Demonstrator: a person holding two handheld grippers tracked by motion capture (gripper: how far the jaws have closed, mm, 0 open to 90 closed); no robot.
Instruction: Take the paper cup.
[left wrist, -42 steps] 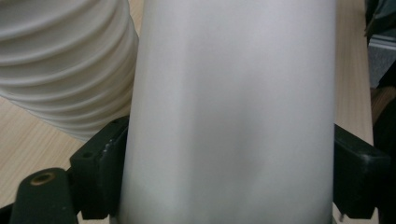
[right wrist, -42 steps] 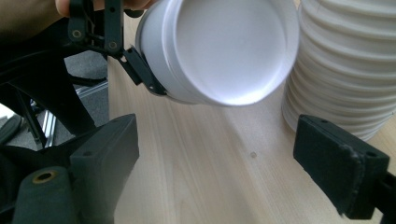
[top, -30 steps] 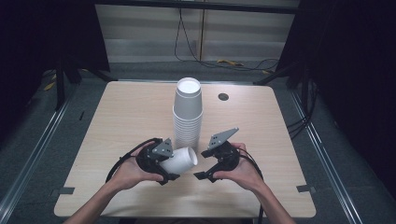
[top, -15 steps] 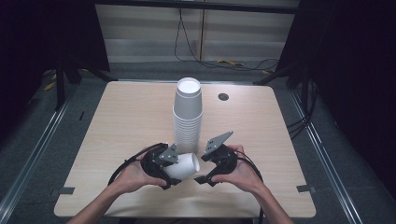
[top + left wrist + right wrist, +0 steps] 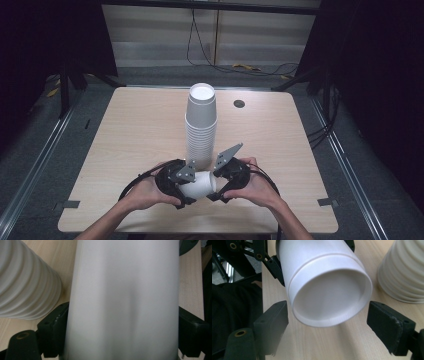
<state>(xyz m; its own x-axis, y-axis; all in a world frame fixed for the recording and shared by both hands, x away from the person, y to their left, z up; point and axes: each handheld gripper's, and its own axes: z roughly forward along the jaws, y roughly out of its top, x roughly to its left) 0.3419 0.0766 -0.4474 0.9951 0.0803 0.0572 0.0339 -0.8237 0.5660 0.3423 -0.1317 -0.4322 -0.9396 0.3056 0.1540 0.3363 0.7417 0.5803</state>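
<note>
A single white paper cup [image 5: 201,184] lies on its side just above the wooden table [image 5: 125,130], near the front edge. My left gripper [image 5: 191,188] is shut on it; in the left gripper view the black pads [image 5: 53,327] press both sides of the cup's wall [image 5: 122,297]. My right gripper [image 5: 216,185] faces the cup's round end [image 5: 329,297] and stands open, with its pads [image 5: 273,320] on either side of that end and a gap on each side. A tall stack of white cups [image 5: 201,125] stands right behind both grippers.
The stack's ribbed lower rims show close by in the left gripper view [image 5: 25,282] and the right gripper view [image 5: 404,272]. A small dark round grommet [image 5: 239,104] sits at the table's back. Black cables loop out from both grippers. Dark floor and rails flank the table.
The cup and both grippers have drifted slightly toward the table's front edge. The right gripper's jaws now sit closer around the cup's end.
</note>
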